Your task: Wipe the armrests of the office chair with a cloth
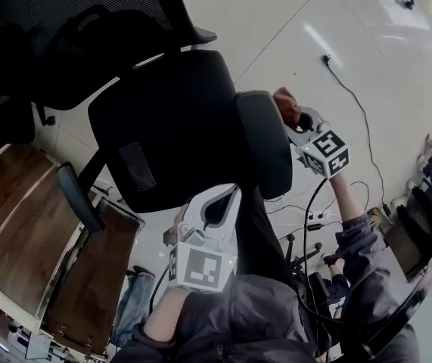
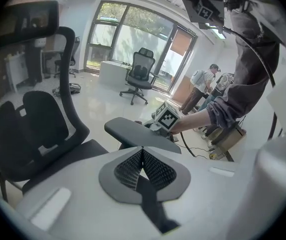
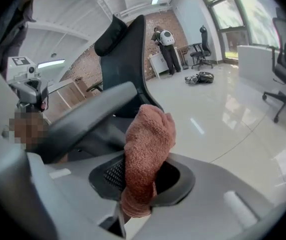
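Observation:
From above, the black office chair's seat (image 1: 170,127) lies between its right armrest (image 1: 265,142) and left armrest (image 1: 79,199). My right gripper (image 1: 295,116) is shut on a pinkish-red cloth (image 1: 285,101) at the far end of the right armrest, on its outer side. In the right gripper view the cloth (image 3: 148,144) bulges from the jaws of this gripper (image 3: 137,171), just beside the armrest (image 3: 92,114). My left gripper (image 1: 222,193) hovers by the near end of the same armrest (image 2: 143,134). Its pads (image 2: 130,166) meet with nothing held.
A wooden desk (image 1: 19,225) stands left of the chair. Cables (image 1: 352,104) trail over the white floor on the right. Another office chair (image 2: 140,74) and people (image 2: 203,84) are far across the room. The mesh backrest (image 1: 72,36) rises at upper left.

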`<state>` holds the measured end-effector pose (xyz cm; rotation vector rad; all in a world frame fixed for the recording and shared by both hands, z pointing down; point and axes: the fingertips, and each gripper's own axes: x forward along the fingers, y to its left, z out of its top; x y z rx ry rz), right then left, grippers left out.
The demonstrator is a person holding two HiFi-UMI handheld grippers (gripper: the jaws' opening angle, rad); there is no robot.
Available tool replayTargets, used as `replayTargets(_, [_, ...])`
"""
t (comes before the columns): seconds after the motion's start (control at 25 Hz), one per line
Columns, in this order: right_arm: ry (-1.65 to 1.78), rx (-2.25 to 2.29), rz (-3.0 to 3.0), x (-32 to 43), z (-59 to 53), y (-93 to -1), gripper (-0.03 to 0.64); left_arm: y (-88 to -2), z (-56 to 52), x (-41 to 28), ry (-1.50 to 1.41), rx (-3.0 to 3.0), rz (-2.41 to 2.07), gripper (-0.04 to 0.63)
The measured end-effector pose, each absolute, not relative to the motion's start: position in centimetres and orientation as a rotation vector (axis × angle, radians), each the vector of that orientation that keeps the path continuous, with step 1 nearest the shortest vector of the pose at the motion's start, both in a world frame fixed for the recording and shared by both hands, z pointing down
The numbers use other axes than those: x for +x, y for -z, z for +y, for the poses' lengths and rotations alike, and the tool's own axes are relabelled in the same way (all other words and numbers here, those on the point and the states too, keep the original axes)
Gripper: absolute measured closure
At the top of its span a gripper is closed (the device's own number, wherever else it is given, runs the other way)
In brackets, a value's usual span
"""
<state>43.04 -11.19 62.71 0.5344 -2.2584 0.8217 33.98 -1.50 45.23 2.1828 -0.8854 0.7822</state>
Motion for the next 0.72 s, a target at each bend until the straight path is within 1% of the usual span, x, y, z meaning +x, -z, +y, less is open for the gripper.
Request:
replayTargets(0.16, [-0.8, 0.559, -2.291, 43.4, -10.5, -60.3, 0.523, -44.5, -0.4, 33.4, -0.789, 2.191, -0.895, 0.58])
replayTargets(0.28, [-0.811, 0.562, -2.28, 43.5, -9.8, -60.9, 0.525, -44.5, 0.5, 33.1, -0.799, 2.182, -0.898, 0.58])
replayTargets(0.72, [-0.974, 0.547, -2.111, 43.2, -10.2, -74.4, 0.525, -48.0, 0.5, 33.8, -0.831, 2.101, -0.868, 0.58])
